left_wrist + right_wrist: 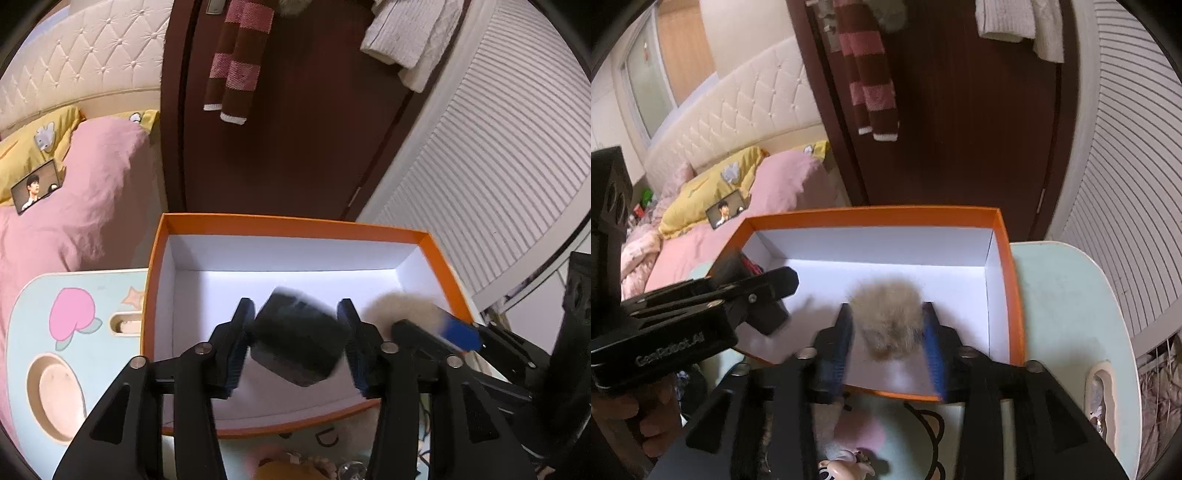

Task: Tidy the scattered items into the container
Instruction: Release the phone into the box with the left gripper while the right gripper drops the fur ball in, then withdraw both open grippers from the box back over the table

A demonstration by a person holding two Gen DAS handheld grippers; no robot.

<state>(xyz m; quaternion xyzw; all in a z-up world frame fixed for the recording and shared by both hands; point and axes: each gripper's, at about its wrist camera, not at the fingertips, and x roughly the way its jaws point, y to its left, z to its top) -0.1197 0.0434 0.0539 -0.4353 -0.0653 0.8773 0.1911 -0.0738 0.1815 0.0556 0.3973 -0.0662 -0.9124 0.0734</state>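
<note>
Orange box sits open-topped on a pale blue table, its white inner floor bare across the far half and the far right corner, so free room lies there; near rim and left wall are crowded by both tools. Left gripper hangs over the near left part of the box, jaws spread, a black squarish block blurred between the blue pads; a gap shows on the right side, while contact on the left I cannot tell. Right gripper hangs over the near middle of the box, jaws spread, a tan fluffy ball between the pads, blurred; touching or apart, cannot tell. Seen from the right wrist, the left gripper's black body crosses the box's near left corner and hides that corner. Table surface: printed pink peach shape, round recessed cup hole and slot to the left of the box; small toys lie on the near edge, too blurred to name. Beyond the far rim stands a dark brown door with a striped red scarf and a white knit hanging on it; ribbed white shutter panel at far right; bed with pink quilt and tufted cream headboard at far left.
</note>
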